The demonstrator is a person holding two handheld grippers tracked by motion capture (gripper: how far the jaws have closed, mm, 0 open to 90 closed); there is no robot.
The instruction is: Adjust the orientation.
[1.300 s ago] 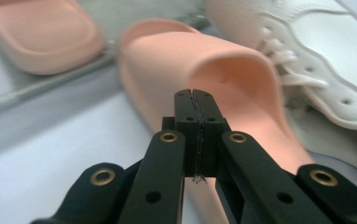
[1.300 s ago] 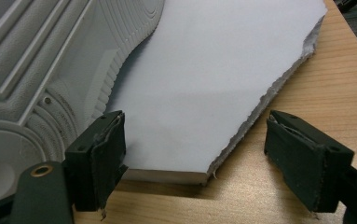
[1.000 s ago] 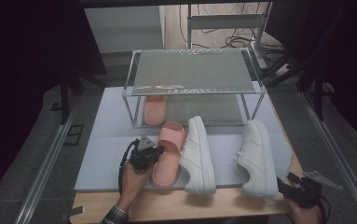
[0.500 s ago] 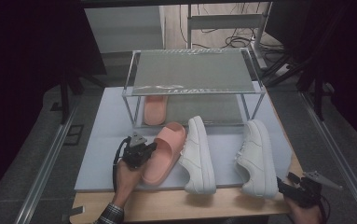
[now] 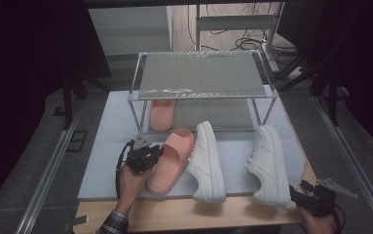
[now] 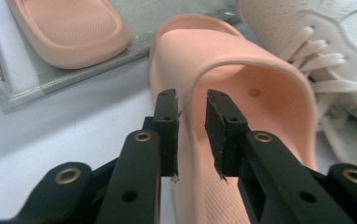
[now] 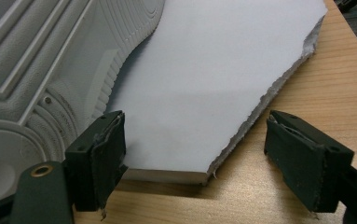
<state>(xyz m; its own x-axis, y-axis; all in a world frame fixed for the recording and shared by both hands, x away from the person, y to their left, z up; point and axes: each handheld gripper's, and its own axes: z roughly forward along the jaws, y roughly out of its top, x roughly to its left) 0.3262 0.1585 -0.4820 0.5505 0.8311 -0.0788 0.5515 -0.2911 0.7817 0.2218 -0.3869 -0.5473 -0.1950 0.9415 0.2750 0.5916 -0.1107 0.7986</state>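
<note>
the right gripper (image 5: 305,199) waits at the table's near right corner, jaws spread wide and holding nothing; in the right gripper view one jaw sits just beside the heel of the right sneaker (image 7: 36,70), above the torn corner of the white mat (image 7: 223,60) on the wooden table (image 7: 316,112).

the left gripper (image 6: 192,126) is where the work is. its jaws are nearly closed, pinching the side wall of the pink slide (image 6: 241,93) where the strap arches up, one jaw outside and one inside the foot opening. in the high view this slide (image 5: 172,158) lies on the mat at a slant, toe pointing toward the rack (image 5: 203,73), touching or almost touching the left sneaker (image 5: 208,161) on its right.

the step in hand looks like grasping the slide to carry it to the rack. the second slide (image 5: 162,114) already rests on the lower shelf, so the matching spot is beside it. the next move calls for a lift clear of the sneaker, a turn to straighten the toe, then a low forward slide under the glass top shelf without clipping the rack's front post (image 5: 134,114).
</note>
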